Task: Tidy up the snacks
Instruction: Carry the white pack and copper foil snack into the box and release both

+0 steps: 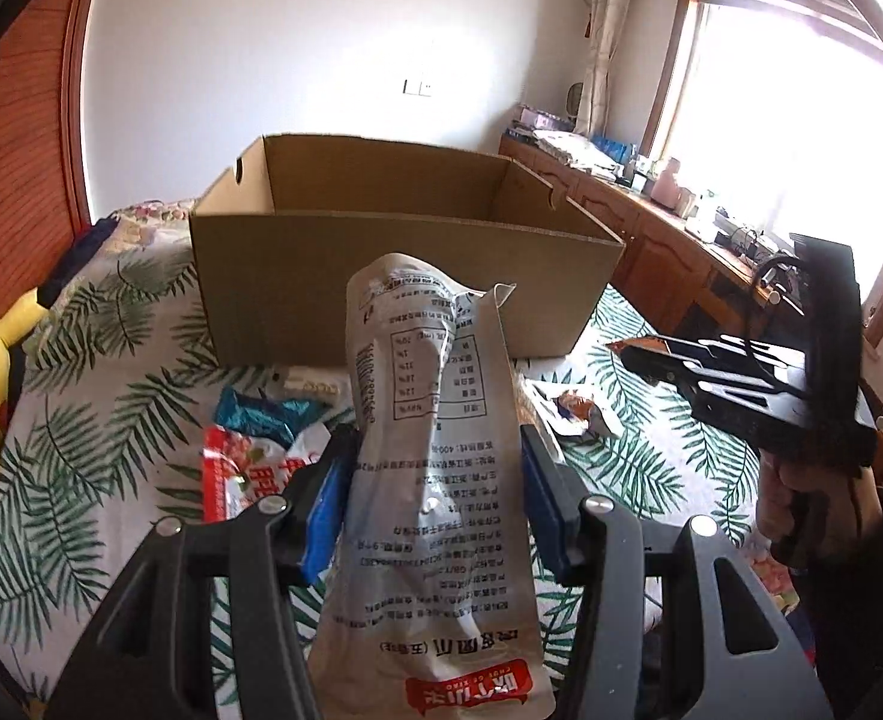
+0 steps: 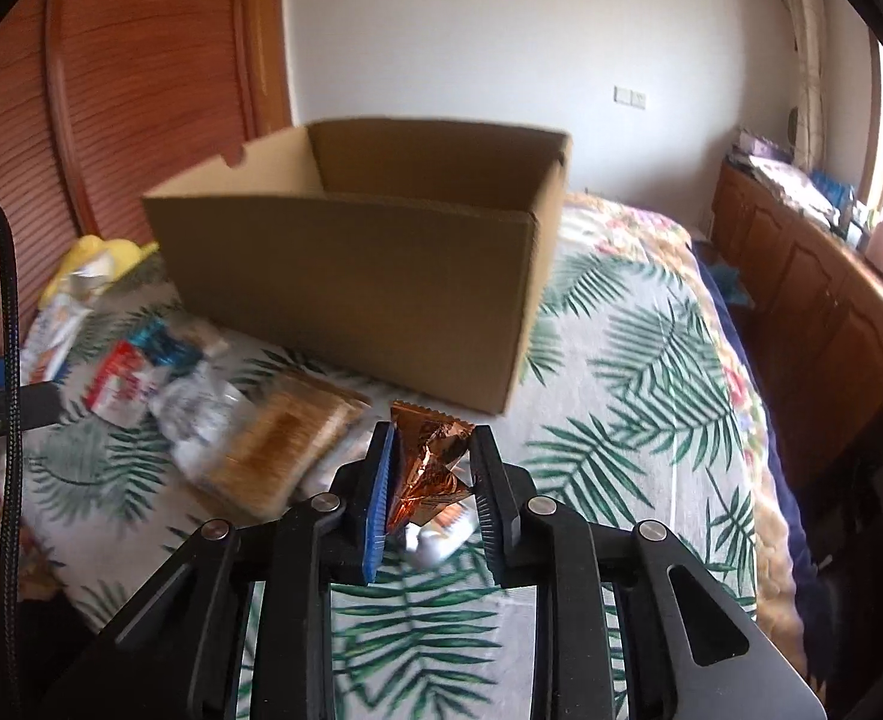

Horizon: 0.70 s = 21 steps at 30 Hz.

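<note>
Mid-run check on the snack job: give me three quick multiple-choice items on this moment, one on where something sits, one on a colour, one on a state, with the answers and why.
1. Where does the cardboard box stand?
A. on the leaf-print bedspread, beyond both claws
B. on the wooden cabinet by the window
C. on the floor

2. What colour is the small wrapper in the right claw?
A. green
B. coppery orange
C. plain white

3. What is the state of the left claw?
A. open with nothing between its pads
B. shut with nothing between its pads
C. shut on the grey printed pouch

Answers: 
1 A, the box rests on the bedspread, ahead of the claws in both views. 
2 B, the crinkled foil shines coppery orange. 
3 C, the pouch stands upright, pinched between both pads.
</note>
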Motion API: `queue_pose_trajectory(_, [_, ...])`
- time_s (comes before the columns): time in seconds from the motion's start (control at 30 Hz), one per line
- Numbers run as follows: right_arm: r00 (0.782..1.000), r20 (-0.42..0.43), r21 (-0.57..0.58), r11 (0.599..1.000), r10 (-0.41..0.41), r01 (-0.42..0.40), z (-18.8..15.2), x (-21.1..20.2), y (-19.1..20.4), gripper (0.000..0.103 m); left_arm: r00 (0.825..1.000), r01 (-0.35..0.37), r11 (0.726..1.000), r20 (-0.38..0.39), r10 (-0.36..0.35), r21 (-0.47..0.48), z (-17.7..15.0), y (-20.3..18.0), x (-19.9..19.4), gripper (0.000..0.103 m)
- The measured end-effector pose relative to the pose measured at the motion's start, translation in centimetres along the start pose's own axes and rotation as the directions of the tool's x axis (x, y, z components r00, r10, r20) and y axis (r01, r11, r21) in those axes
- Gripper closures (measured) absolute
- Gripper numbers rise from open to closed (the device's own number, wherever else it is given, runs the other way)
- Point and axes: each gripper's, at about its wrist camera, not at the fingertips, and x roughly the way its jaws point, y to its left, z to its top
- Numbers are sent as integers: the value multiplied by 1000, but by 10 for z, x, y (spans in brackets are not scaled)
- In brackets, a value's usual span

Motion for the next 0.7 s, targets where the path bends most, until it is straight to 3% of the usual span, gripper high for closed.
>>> queue_pose_trajectory(0.33, [998, 52, -61, 997, 43, -39, 17, -17, 38, 79, 1000, -19, 1000, 24, 19, 15, 28, 10, -2, 51])
queue_pose_trajectory(0.7, [995, 87, -71, 997, 42, -36, 37, -17, 45, 79, 998, -47, 997, 44, 45, 56, 58, 13, 2, 51])
